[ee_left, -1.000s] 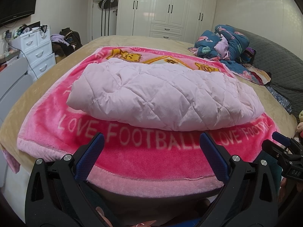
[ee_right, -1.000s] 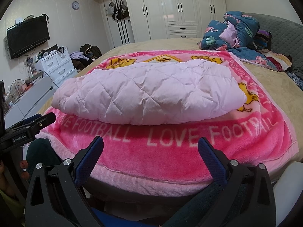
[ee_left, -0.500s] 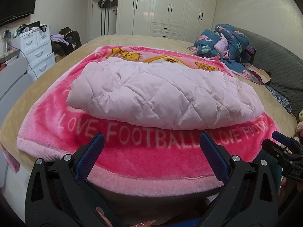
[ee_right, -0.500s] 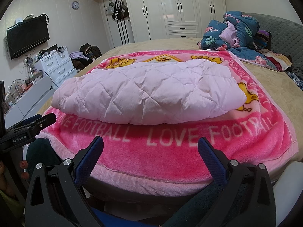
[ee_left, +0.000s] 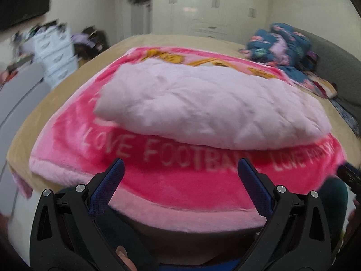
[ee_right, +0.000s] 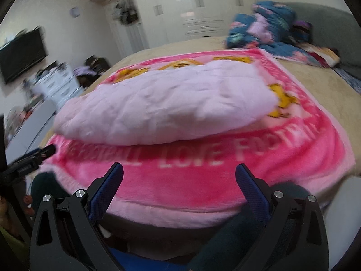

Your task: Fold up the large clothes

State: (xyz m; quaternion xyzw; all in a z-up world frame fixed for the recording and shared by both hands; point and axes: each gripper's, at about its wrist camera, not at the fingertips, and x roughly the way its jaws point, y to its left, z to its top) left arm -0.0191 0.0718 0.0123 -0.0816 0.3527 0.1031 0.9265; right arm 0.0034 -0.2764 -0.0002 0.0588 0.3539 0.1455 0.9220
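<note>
Pale pink quilted garment (ee_left: 209,110), folded into a puffy oblong, lies centred on the pink blanket (ee_left: 180,180) at 12 o'clock of both grippers; left gripper (ee_left: 181,168) and right gripper (ee_right: 179,171) fingers spread wide, empty; both views motion-blurred.

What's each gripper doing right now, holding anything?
Left gripper: open, empty, short of the blanket.
Right gripper: open, empty, also short of the blanket.

Pink blanket (ee_left: 180,180) just ahead of jaws on tan bed (ee_right: 327,94); blue bedding heap (ee_left: 282,43) far right, white drawers (ee_left: 54,52) and TV (ee_right: 22,56) far left, wardrobe (ee_right: 203,11) beyond.
</note>
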